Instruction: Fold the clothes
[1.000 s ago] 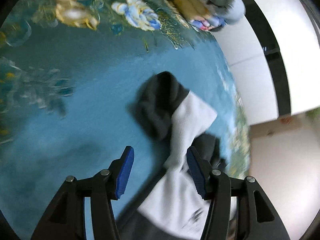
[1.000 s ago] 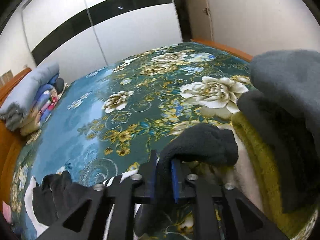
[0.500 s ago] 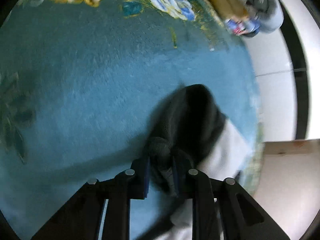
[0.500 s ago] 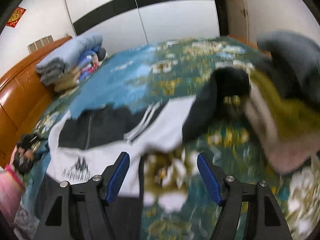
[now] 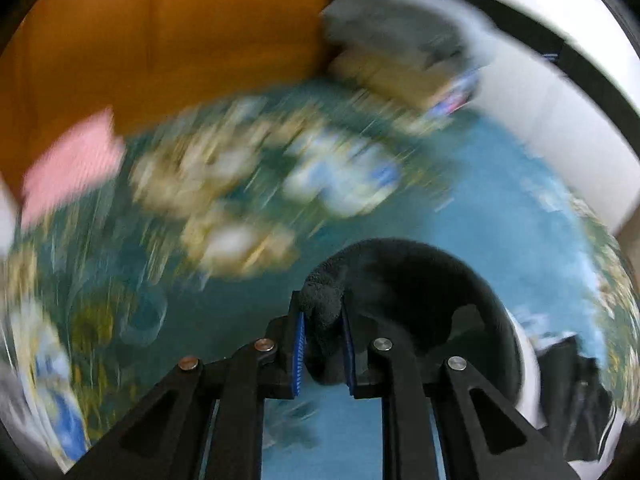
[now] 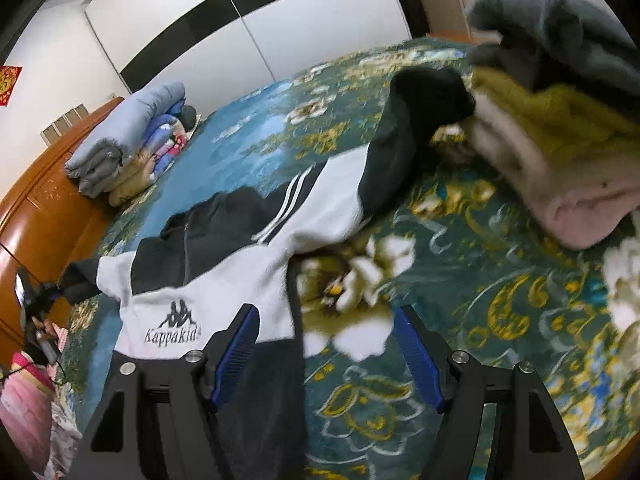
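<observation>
Floral bedspread under jacket: cuff pinched in left gripper, right gripper wide, empty.

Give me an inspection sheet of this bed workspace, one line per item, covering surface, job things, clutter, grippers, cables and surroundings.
Surface: teal floral bedspread, covering the bed.
Job's things: black and white jacket spread flat, logo up; one black cuff lies against the clothes pile, the other cuff is pinched.
Clutter: pile of grey, yellow and pink clothes; folded quilts by the headboard.
Grippers: left gripper shut on the cuff; right gripper open, holding nothing, over the jacket hem.
Cables: a thin dark cord at the left edge of the bed.
Surroundings: wooden headboard; white wardrobe with a black band.
</observation>
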Available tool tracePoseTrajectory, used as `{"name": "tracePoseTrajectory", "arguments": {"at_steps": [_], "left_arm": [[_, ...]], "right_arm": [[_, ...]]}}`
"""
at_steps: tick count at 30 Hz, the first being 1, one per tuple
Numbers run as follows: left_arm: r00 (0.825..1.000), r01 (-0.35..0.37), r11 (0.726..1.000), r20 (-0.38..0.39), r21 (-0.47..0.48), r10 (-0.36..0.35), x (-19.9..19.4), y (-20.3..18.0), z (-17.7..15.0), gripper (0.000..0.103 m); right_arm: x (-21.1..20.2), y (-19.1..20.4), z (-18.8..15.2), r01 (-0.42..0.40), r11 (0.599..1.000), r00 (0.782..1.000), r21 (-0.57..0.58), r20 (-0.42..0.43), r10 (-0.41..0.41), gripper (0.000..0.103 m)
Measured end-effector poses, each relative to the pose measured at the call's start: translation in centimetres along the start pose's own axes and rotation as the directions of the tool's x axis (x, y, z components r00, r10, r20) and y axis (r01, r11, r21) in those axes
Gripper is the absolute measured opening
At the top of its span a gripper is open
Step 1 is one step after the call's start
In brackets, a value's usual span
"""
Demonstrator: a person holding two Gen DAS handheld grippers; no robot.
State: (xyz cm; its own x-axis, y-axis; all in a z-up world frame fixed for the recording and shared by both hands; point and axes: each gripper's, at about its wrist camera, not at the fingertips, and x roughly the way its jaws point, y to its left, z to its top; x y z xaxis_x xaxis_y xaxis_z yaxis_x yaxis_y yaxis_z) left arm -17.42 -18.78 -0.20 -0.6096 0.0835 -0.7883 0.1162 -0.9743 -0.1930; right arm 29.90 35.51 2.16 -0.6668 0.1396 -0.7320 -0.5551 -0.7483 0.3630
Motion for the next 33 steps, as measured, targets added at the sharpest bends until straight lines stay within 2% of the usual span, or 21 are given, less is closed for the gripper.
{"name": "tracePoseTrajectory", "arguments": {"at_steps": [1, 3, 6, 7, 8, 11, 13, 16, 18, 23, 24, 25, 26, 27, 28, 30, 31, 33], "left_arm": [[0.998, -0.005, 0.998, -0.057, -0.058, 0.001, 1.5, 1.7, -0.7, 0.017], [0.995, 0.027, 0.986, -0.088, -0.163, -0.042, 2.1, 4.1, -2.5, 0.018], [0.987, 0.089, 0.953, -0.103, -0.288, -0.124, 1.9, 6.5, -4.1, 0.034], [0.982, 0.105, 0.94, -0.115, -0.326, -0.15, 1.6, 7.1, -4.3, 0.046], [0.976, 0.12, 0.924, -0.127, -0.362, -0.177, 1.2, 7.6, -4.5, 0.051], [0.951, 0.203, 0.872, -0.121, -0.445, -0.283, -0.1, 8.8, -5.1, 0.051], [0.925, 0.288, 0.846, -0.097, -0.449, -0.367, -1.1, 8.1, -4.9, 0.051], [0.896, 0.353, 0.821, -0.09, -0.448, -0.435, -0.7, 6.0, -3.5, 0.055], [0.9, 0.323, 0.794, -0.092, -0.514, -0.426, 1.3, 5.5, -2.7, 0.063], [0.91, 0.242, 0.707, -0.097, -0.665, -0.402, 5.7, 4.4, -0.8, 0.064], [0.912, 0.219, 0.712, -0.119, -0.667, -0.392, 6.1, 4.0, -0.3, 0.063], [0.913, 0.196, 0.718, -0.143, -0.668, -0.382, 6.5, 3.6, 0.2, 0.056], [0.926, 0.148, 0.744, -0.174, -0.651, -0.336, 6.4, 3.2, 0.6, 0.023], [0.936, 0.098, 0.769, -0.204, -0.631, -0.287, 6.3, 2.8, 1.0, 0.004], [0.94, 0.125, 0.782, -0.18, -0.61, -0.29, 5.5, 2.4, 1.6, 0.007], [0.944, 0.189, 0.804, -0.123, -0.564, -0.308, 3.6, 1.5, 2.7, 0.007], [0.939, 0.284, 0.828, -0.035, -0.484, -0.343, 1.3, 0.6, 3.6, 0.007], [0.911, 0.412, 0.858, 0.119, -0.309, -0.394, -3.4, -0.4, 4.2, 0.007]], "right_arm": [[0.5, 0.3, -0.4, -0.007, 1.0, 1.0, 0.0, -0.018, 0.007, 0.074], [1.4, 1.0, -1.2, -0.019, 1.0, 0.999, -0.011, -0.051, 0.018, 0.074], [2.1, 1.9, -1.9, -0.031, 0.999, 0.997, -0.027, -0.077, 0.029, 0.074], [2.1, 2.1, -2.0, -0.035, 0.999, 0.996, -0.032, -0.079, 0.033, 0.074], [2.1, 2.4, -2.0, -0.039, 0.999, 0.996, -0.038, -0.08, 0.036, 0.074], [2.1, 2.8, -2.1, -0.037, 0.998, 0.996, -0.048, -0.078, 0.033, 0.074], [2.5, 2.7, -2.3, -0.033, 0.999, 0.996, -0.042, -0.089, 0.03, 0.074], [3.1, 2.9, -2.6, -0.037, 0.999, 0.994, -0.028, -0.109, 0.033, 0.074], [3.2, 3.3, -2.9, -0.046, 0.999, 0.992, -0.022, -0.115, 0.044, 0.074], [2.4, 3.0, -3.0, -0.04, 0.999, 0.994, -0.009, -0.102, 0.039, 0.074], [2.3, 2.9, -3.1, -0.039, 0.999, 0.994, -0.006, -0.099, 0.038, 0.074], [2.1, 2.9, -3.1, -0.037, 0.999, 0.995, -0.003, -0.096, 0.037, 0.074], [1.9, 2.8, -3.1, -0.036, 0.999, 0.995, -0.001, -0.093, 0.035, 0.074], [1.8, 2.7, -3.1, -0.034, 0.999, 0.995, 0.002, -0.09, 0.034, 0.074], [1.6, 2.7, -3.2, -0.033, 0.999, 0.996, 0.005, -0.087, 0.033, 0.074], [1.2, 2.5, -3.2, -0.03, 1.0, 0.996, 0.01, -0.081, 0.031, 0.074], [1.1, 2.5, -3.2, -0.029, 1.0, 0.996, 0.013, -0.078, 0.029, 0.074], [0.7, 2.3, -3.3, -0.026, 1.0, 0.997, 0.018, -0.073, 0.027, 0.074]]}}
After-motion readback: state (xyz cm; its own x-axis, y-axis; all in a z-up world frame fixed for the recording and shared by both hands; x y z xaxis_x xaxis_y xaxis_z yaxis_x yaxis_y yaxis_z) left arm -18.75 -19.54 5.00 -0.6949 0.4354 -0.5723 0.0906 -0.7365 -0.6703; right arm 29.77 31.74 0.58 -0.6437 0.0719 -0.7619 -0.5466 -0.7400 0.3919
